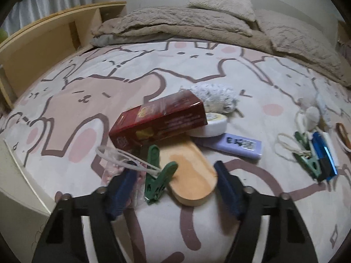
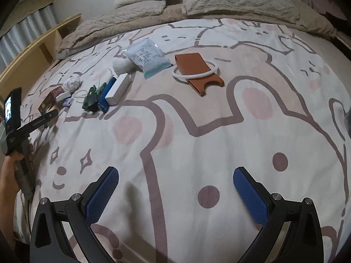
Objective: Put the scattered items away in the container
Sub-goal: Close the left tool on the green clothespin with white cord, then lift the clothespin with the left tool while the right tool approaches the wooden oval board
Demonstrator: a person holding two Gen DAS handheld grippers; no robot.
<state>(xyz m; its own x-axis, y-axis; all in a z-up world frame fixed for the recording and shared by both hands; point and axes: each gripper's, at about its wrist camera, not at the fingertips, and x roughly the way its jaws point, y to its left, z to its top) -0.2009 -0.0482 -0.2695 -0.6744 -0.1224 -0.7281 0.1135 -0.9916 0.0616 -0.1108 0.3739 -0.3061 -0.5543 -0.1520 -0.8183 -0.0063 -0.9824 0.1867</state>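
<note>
The left gripper (image 1: 173, 184) is half open around a green clip (image 1: 158, 180) and a wooden tray (image 1: 190, 171), gripping neither. The clip's long axis runs near-to-far, under a red box (image 1: 158, 120) on the bed (image 1: 241, 83). The right gripper (image 2: 175, 195) is held wide open, empty.

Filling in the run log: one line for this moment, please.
left tool: open around green clip, wooden piece | right tool: open, empty | container: unseen

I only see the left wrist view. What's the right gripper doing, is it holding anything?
Observer: The right gripper is open and empty, above the bedspread.
Operator: Anything lying beyond it?
Observer: A brown leather pouch, with a white ring lying across it.
Operator: Anything else near that?
Observer: A pale blue packet, just left of the pouch.
</note>
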